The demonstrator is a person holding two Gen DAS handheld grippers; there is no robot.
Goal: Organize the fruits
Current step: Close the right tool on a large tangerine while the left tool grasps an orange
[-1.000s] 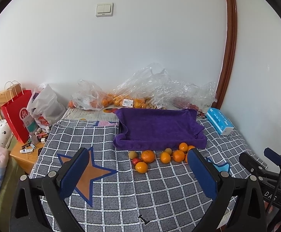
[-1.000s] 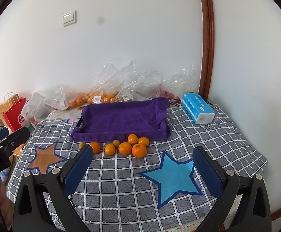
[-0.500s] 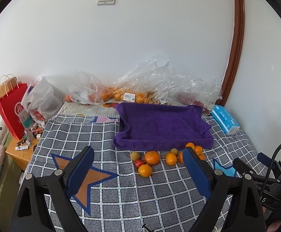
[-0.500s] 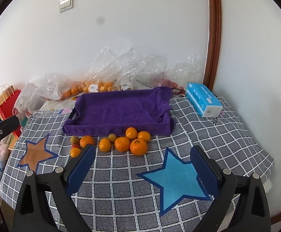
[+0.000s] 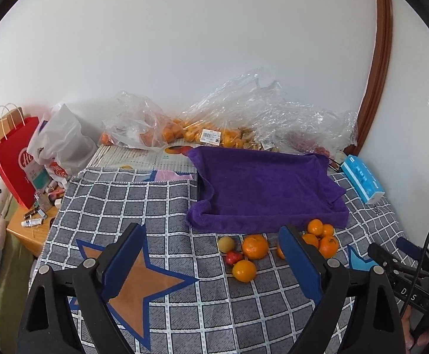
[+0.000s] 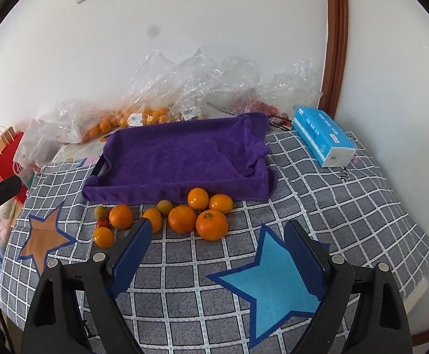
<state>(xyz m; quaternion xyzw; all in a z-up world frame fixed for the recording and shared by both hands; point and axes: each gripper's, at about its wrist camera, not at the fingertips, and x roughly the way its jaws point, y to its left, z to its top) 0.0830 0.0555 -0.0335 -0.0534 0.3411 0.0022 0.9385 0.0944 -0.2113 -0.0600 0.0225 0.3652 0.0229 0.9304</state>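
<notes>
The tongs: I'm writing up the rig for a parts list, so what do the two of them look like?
Both tongs, left and right, have black plastic arms with triangular cut-outs and silver screw heads, ending in flat dark-blue pads. In the left wrist view, the other unit's black body shows white lettering and a black cable looping off it.

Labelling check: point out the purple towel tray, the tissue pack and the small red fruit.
purple towel tray [image 6: 179, 156]: right wrist view, middle of the towel-lined floor.
tissue pack [image 6: 322, 131]: right wrist view, blue top face.
small red fruit [image 5: 233, 257]: left wrist view, centre of its visible skin.
</notes>
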